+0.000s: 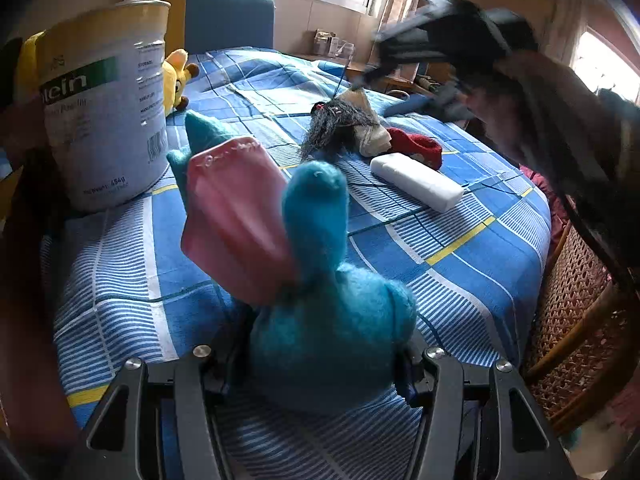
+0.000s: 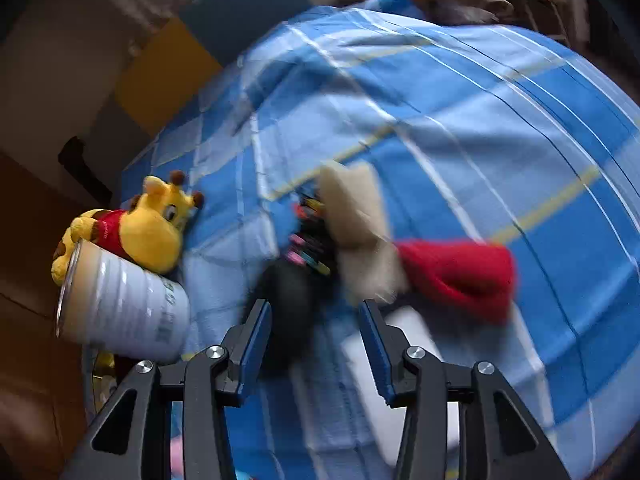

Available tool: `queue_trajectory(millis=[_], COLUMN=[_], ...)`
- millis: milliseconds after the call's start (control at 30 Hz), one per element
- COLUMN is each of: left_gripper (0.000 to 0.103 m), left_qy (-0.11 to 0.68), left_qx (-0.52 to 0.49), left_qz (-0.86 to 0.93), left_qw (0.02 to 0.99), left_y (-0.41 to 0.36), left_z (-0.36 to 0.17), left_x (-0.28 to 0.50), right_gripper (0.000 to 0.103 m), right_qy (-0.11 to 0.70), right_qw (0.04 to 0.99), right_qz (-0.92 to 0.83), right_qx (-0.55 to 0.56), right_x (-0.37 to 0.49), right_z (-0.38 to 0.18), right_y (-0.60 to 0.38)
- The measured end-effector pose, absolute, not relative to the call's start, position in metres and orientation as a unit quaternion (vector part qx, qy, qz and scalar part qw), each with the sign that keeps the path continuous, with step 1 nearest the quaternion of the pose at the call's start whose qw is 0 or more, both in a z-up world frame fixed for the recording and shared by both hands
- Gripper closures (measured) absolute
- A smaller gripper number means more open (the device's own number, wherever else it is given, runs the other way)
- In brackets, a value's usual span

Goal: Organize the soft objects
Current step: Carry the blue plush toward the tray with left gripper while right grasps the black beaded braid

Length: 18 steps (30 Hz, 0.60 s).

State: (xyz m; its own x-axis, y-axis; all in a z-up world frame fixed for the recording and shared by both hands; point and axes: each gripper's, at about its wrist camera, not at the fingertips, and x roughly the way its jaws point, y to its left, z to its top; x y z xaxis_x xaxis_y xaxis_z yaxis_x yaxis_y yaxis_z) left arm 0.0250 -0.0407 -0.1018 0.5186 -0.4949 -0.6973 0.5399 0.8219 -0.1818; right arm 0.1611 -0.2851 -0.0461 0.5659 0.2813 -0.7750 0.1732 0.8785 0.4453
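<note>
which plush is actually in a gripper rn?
The blue plush with pink ears, clamped in the left gripper. The yellow giraffe plush lies by the tin, ungripped.

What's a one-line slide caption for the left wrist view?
Left gripper shut on blue plush toy above checked tablecloth, beside open can; right gripper blurred.
</note>
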Motion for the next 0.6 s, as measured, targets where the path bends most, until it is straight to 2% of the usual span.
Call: queue_trajectory(millis=[233,300,333,400,433,600], left_gripper=[0.044,0.044,0.044,0.044,0.044,0.044], left_qy=[0.394,0.394,0.394,0.394,0.395,0.395], left_qx=[0.024,0.022,0.021,0.019,0.017,0.018], left_qz=[-0.300,-0.301,-0.301,-0.302,-0.302,-0.299], left_qw=[0.869,0.868,0.868,0.868,0.868,0.869], left_y=[-0.040,-0.040,-0.040,-0.040,-0.040,-0.041], left_z=[-0.101,-0.101,-0.101,-0.101,-0.101,-0.101], left_x=[0.026,0.026,0.027,0.027,0.027,0.027], right_gripper=[0.057,0.067,0.082,0.089,0.097,0.096], right_qy=[0.516,0.533,0.553,0.545,0.550,0.562], right_qw=[0.837,0.829,0.821,0.832,0.830,0.821], right_qz=[-0.013,-0.014,-0.015,-0.011,0.008,0.098], right_qx=[0.184,0.168,0.145,0.104,0.095,0.022], right_x=[0.225,0.231,0.233,0.228,0.224,0.181], right_z=[-0.080,-0.093,-0.103,-0.102,-0.103,-0.108], right_y=[-0.250,-0.246,-0.240,-0.230,-0.224,-0.191])
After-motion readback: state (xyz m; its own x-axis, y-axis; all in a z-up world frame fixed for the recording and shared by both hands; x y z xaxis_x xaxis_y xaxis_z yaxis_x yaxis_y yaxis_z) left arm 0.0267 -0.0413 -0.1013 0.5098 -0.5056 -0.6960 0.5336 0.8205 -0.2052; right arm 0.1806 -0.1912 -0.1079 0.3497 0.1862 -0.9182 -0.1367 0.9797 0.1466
